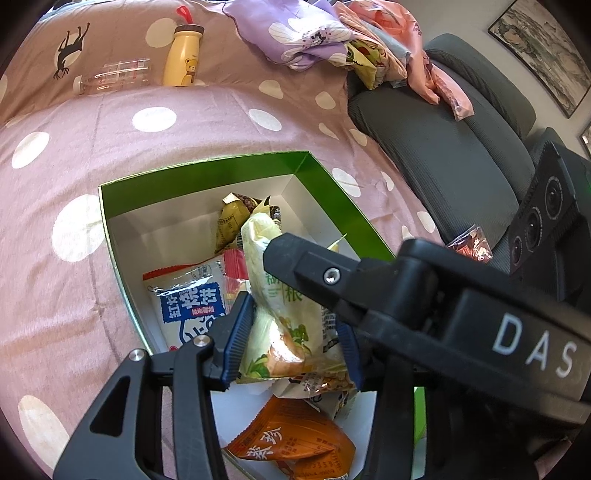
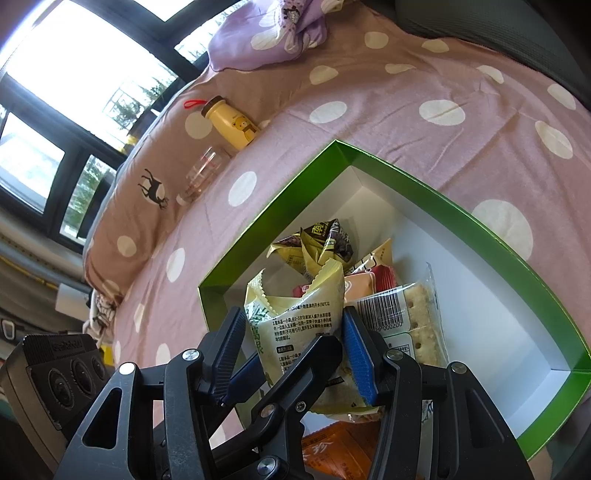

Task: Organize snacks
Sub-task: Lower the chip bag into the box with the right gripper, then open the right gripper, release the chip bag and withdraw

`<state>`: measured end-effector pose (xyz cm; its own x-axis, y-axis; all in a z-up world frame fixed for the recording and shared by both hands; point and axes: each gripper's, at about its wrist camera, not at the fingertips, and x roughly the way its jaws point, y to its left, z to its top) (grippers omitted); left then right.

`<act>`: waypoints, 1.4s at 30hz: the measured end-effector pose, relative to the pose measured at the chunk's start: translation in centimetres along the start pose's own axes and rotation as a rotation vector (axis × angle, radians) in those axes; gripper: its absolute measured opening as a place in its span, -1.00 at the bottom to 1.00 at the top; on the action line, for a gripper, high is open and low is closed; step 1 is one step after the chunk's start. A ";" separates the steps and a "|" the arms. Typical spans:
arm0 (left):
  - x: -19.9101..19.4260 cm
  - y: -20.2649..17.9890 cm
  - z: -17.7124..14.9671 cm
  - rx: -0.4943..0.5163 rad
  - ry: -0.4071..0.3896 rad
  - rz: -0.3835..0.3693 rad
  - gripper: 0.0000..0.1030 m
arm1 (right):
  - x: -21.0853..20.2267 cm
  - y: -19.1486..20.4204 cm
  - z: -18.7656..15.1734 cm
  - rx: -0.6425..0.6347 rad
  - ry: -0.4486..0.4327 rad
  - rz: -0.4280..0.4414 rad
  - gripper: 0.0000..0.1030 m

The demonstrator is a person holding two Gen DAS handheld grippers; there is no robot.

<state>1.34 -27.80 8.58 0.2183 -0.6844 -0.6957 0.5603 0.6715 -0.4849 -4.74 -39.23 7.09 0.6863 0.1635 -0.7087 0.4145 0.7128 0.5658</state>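
A pale yellow snack packet stands over the green box with a white inside. My left gripper is shut on its lower part, blue pads against both sides, jaws still easing apart. My right gripper is shut on the same packet; one of its fingers lies across the top of the packet. A left finger crosses the right wrist view. Inside the box lie a blue-and-white packet, an orange packet, a dark yellow packet and a cracker packet.
The box sits on a pink polka-dot bedspread. At the far side lie a yellow bear bottle and a clear plastic bottle. Purple bedding is heaped behind. A grey seat at the right bears a red packet.
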 end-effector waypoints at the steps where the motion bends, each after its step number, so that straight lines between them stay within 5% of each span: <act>1: 0.0 0.0 0.0 -0.001 0.000 0.001 -0.11 | 0.0 0.0 0.0 0.000 0.000 0.000 0.06; 4: 0.2 0.3 0.0 -0.014 0.008 0.038 0.11 | 0.0 0.0 0.0 -0.001 -0.003 -0.004 0.06; 42: 0.3 0.4 -0.2 -0.015 -0.035 0.054 0.30 | 0.2 -0.4 0.6 0.027 -0.019 0.000 0.16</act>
<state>1.51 -27.64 8.11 0.2759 -0.6563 -0.7023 0.5346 0.7120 -0.4553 -4.40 -39.86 6.95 0.6972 0.1504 -0.7009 0.4305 0.6940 0.5772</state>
